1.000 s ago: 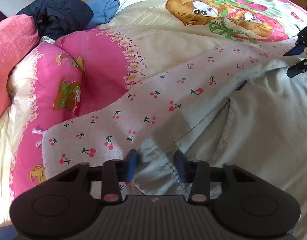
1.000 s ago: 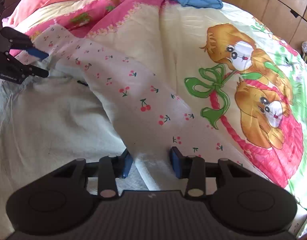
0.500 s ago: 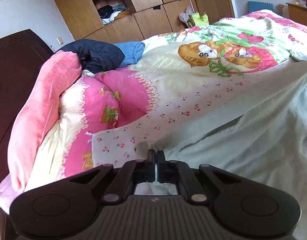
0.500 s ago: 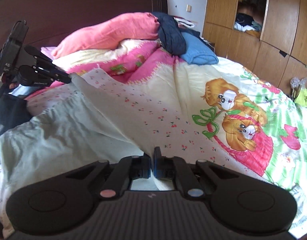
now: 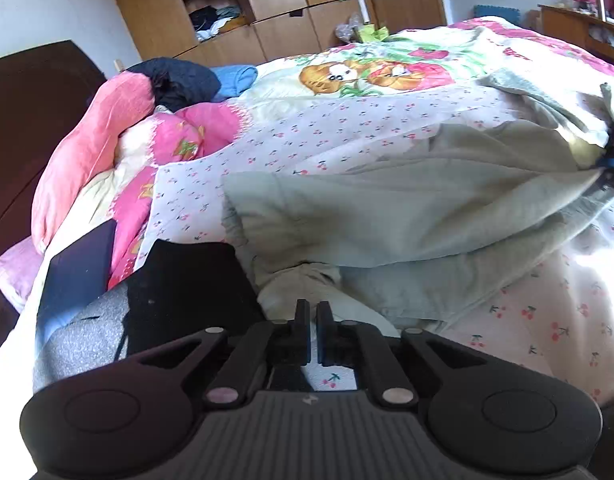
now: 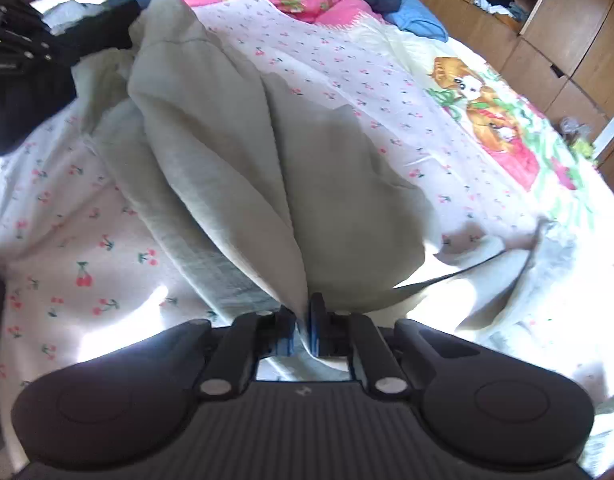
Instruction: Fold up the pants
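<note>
The pale green pants (image 5: 387,208) lie on the cherry-print sheet (image 5: 547,320), one half doubled over the other. My left gripper (image 5: 313,320) is shut on their edge at the near left end. My right gripper (image 6: 303,320) is shut on the pants (image 6: 235,128) at the other end, cloth pinched between its blue pads. The right gripper also shows at the right edge of the left wrist view (image 5: 613,164). The left gripper shows at the top left of the right wrist view (image 6: 19,48).
A black folded garment (image 5: 187,292) and a grey one (image 5: 83,340) lie beside the pants' left end. Pink pillows (image 5: 91,152) and a cartoon quilt (image 5: 367,76) fill the far bed. Wooden wardrobes (image 5: 267,8) stand behind.
Both grippers closed on the pants' far edge, lifted it and carried it toward me. The pants now lie doubled over, with the grippers low at the near side.
</note>
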Tool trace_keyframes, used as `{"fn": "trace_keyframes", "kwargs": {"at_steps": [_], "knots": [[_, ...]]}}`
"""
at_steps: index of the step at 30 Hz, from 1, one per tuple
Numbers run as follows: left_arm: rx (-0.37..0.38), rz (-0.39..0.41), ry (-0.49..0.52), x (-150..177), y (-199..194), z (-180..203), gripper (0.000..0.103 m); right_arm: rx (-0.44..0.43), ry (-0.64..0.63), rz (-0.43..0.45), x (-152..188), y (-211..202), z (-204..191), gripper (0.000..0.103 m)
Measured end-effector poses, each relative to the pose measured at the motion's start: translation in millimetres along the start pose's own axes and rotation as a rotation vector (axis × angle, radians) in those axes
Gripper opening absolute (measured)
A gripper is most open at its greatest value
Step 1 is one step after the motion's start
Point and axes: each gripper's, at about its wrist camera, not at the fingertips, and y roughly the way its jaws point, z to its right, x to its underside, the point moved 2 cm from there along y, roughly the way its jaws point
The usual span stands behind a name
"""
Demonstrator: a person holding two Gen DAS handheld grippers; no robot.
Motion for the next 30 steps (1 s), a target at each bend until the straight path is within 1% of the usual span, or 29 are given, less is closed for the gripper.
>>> {"fn": "trace_keyframes", "kwargs": {"at_steps": [1,2,3,4,5,6,7,9,10,11,12,14,17,18,19,20,23,24,26,28,30], "knots": [[-0.018,0.022,0.028,-2,-4,3,0.029,0.047,-0.024,0.029,-3,-5,-3,0.012],[-0.042,0.054,0.062,-3,-8,6,0.031,0.069,-0.04,0.038,-8,-8,-6,0.013],[-0.043,0.09,0.082,-4,-11,9,0.035,0.077,-0.057,0.061,-12,-13,-12,0.014],[-0.025,0.115,0.081,-7,-11,10,0.037,0.065,-0.068,0.097,-18,-18,-19,0.014],[0.001,0.117,0.064,-10,-5,9,0.04,0.034,-0.084,0.137,-24,-21,-28,0.015],[0.023,0.107,0.055,-11,4,8,0.04,0.007,-0.106,0.157,-30,-22,-39,0.018],[0.026,0.086,0.058,-10,15,8,0.041,-0.019,-0.13,0.179,-35,-21,-52,0.02],[-0.007,-0.008,0.106,2,41,11,0.041,-0.059,-0.186,0.216,-46,-14,-77,0.02],[-0.036,-0.068,0.121,12,53,10,0.041,-0.068,-0.204,0.229,-52,-9,-87,0.02],[-0.032,-0.097,0.114,21,58,6,0.041,-0.082,-0.214,0.242,-58,-4,-97,0.02],[-0.013,-0.083,0.093,28,55,4,0.041,-0.107,-0.22,0.259,-64,2,-107,0.02],[-0.007,-0.062,0.083,32,46,4,0.041,-0.14,-0.247,0.288,-77,14,-125,0.02],[0.004,-0.049,0.085,33,37,7,0.041,-0.148,-0.333,0.335,-94,29,-156,0.021],[0.008,-0.044,0.082,33,36,6,0.041,-0.142,-0.349,0.338,-99,35,-162,0.025],[0.013,-0.04,0.075,33,34,4,0.041,-0.126,-0.371,0.337,-105,43,-168,0.031],[0.019,-0.035,0.063,33,31,2,0.041,-0.104,-0.4,0.333,-108,49,-174,0.033],[0.032,-0.023,0.048,33,26,-2,0.041,-0.065,-0.458,0.346,-114,59,-184,0.034],[0.03,-0.018,0.056,34,25,-1,0.041,-0.05,-0.479,0.362,-115,57,-189,0.033],[0.026,-0.011,0.068,37,23,-1,0.041,-0.013,-0.493,0.424,-115,47,-192,0.032],[0.029,-0.014,0.06,39,24,-2,0.042,-0.006,-0.491,0.471,-114,39,-192,0.032],[0.034,-0.016,0.055,41,25,-3,0.042,-0.024,-0.498,0.495,-116,34,-193,0.032]]}}
